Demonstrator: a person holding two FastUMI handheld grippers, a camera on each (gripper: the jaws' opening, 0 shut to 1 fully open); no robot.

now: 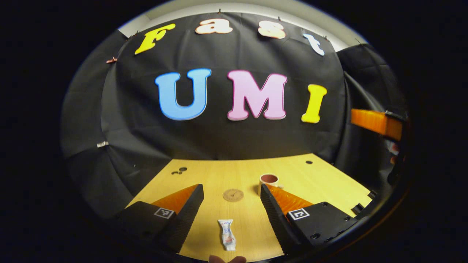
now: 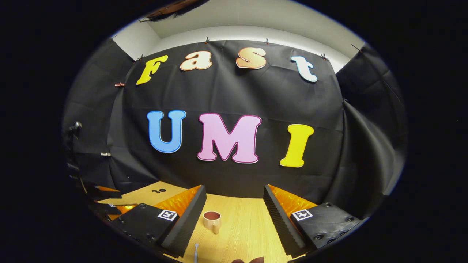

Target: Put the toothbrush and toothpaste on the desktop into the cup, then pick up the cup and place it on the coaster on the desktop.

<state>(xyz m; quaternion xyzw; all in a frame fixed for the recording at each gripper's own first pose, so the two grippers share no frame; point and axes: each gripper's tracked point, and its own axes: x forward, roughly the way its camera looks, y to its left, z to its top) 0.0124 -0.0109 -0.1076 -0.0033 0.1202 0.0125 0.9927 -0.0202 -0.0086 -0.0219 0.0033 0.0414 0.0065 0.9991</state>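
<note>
Your left gripper point(image 1: 231, 199) has its jaws wide apart w/ nothing in them, up over the bench point(image 1: 321, 182). The toothpaste point(image 1: 227, 233) lies flat on the bench between them, near you. The round coaster point(image 1: 233, 195) sits a bit farther on, and the cup point(image 1: 268, 180) stands upright just right of it – apart, not touching.

Your right gripper point(image 2: 234, 204) is open too, holding nothing. The cup point(image 2: 212, 220) stands between its jaws, and the toothbrush point(image 2: 196, 252) tip shows at the bottom edge
</note>
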